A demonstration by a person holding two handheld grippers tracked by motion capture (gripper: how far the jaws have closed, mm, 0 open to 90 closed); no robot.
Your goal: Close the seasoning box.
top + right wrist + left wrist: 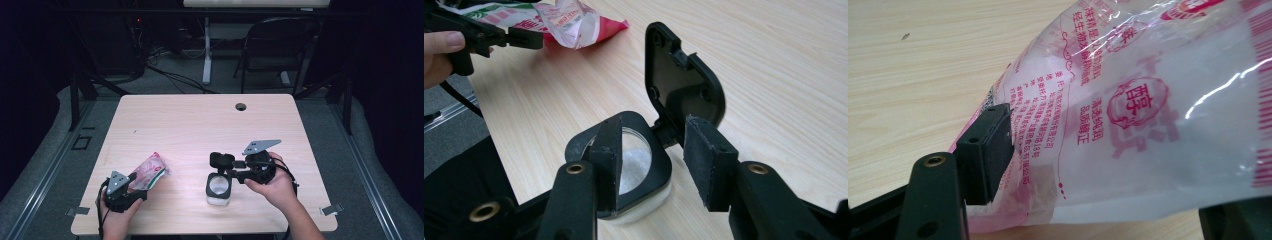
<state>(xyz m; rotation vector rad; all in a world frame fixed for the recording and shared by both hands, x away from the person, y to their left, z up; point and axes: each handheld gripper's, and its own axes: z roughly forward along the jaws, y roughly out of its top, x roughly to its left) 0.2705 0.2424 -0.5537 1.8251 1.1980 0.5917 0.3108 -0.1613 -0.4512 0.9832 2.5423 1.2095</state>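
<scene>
Bag [1128, 125] pinched in left gripper [131, 186] jaws — jar [634, 165] under right's

Pink Chinese print, "醇", on bag [1148, 125]

- Lab-type recording room indicated: dark surround, one lit wooden table [200, 125] with cable hole.
- Behind the table: cables [170, 75] trailed over grey carpet, folding chair [275, 45], desk leg [206, 50].
- Metal rails [45, 170] laid beside the table.

One camera looked down from above on the whole tabletop [200, 120]. Two others sat very near, each behind its gripper; all shared the pouch [148, 172].
</scene>
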